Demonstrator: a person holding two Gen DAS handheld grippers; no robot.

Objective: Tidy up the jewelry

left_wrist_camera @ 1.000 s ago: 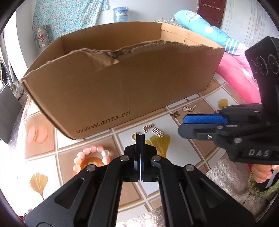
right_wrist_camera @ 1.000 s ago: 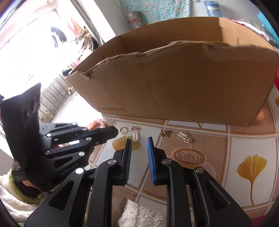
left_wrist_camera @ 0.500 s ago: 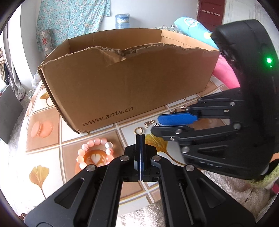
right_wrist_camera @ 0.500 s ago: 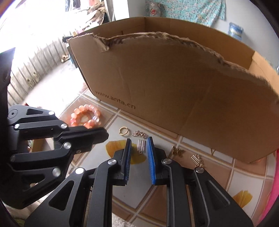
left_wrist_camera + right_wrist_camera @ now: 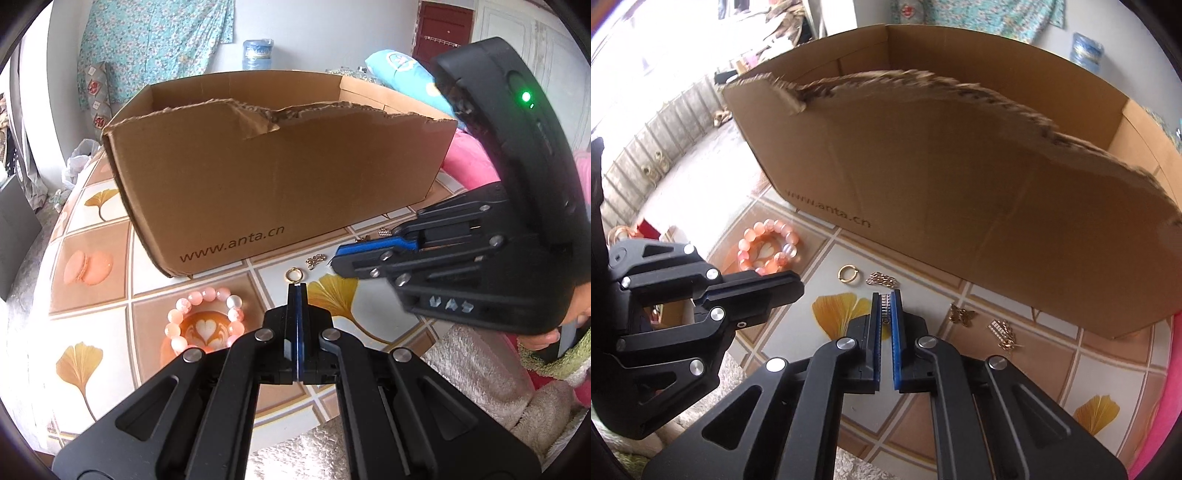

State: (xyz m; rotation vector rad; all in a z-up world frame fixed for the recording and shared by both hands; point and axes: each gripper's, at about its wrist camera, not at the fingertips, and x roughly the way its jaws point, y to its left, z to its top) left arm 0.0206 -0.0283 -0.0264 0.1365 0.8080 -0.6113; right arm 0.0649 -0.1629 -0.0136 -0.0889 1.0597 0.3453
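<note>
Right gripper: jaws have just been closing, now pinching a small studded bar charm over the tabletop, near its front edge.
Left gripper: pads pressed together, nothing between them.
Gold ring: lying before the cardboard box.
Pink bead bracelet: toward the table's left edge.

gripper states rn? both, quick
left gripper: closed, holding nothing.
right gripper: jaws have just been closing, now shut on the small silver bar charm.
</note>
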